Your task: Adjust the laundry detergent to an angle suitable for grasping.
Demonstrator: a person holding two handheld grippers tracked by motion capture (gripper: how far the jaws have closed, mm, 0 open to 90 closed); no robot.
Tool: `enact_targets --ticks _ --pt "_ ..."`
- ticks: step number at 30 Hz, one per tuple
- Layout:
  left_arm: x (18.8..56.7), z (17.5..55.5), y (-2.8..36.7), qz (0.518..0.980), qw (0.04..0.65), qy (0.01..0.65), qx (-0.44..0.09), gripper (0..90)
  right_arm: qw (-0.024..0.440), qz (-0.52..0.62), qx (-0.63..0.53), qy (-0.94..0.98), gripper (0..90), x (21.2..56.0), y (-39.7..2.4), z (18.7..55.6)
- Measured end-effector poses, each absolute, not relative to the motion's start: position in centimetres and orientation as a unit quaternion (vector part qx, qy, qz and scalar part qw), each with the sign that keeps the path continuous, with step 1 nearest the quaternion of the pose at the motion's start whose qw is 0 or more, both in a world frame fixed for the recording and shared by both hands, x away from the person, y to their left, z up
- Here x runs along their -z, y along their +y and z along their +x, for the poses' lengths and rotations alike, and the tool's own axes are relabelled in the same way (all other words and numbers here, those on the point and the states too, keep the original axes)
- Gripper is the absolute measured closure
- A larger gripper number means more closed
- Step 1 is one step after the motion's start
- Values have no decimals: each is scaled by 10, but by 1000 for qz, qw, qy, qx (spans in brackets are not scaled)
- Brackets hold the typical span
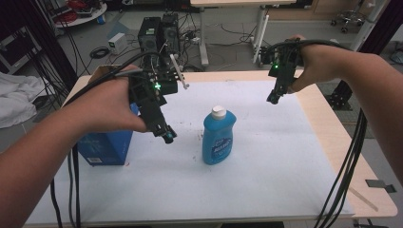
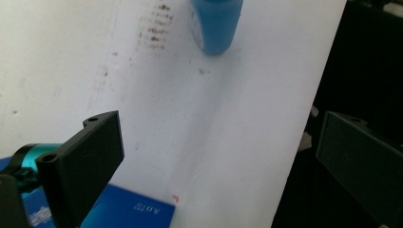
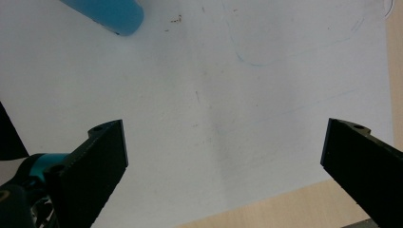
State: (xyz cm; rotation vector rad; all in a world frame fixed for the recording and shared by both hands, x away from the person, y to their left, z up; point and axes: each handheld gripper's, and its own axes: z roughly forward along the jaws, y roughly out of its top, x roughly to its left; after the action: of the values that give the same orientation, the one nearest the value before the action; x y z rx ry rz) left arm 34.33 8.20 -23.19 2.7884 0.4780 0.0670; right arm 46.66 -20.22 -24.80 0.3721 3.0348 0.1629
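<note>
Blue bottle [image 1: 219, 136]: upright, white cap, mid-bench on white sheet [image 1: 266, 156]. Blue box [image 1: 105, 145]: left of bottle. Left gripper [image 1: 167, 136]: above the sheet between box and bottle, fingers apart, empty. Right gripper [image 1: 274, 97]: raised at far right, fingers apart, empty.

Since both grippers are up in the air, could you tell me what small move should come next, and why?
Probably lower the left gripper toward the blue plastic bottle with the white cap: it stands upright and untouched, this gripper hangs nearest it, and its jaws are wide open.
</note>
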Motion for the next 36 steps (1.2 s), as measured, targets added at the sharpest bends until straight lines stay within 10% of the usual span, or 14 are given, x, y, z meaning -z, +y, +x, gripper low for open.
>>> enact_targets --ticks 36 --pt "280 361 11 940 241 235 -49 18 36 123 -54 990 10 256 -206 469"
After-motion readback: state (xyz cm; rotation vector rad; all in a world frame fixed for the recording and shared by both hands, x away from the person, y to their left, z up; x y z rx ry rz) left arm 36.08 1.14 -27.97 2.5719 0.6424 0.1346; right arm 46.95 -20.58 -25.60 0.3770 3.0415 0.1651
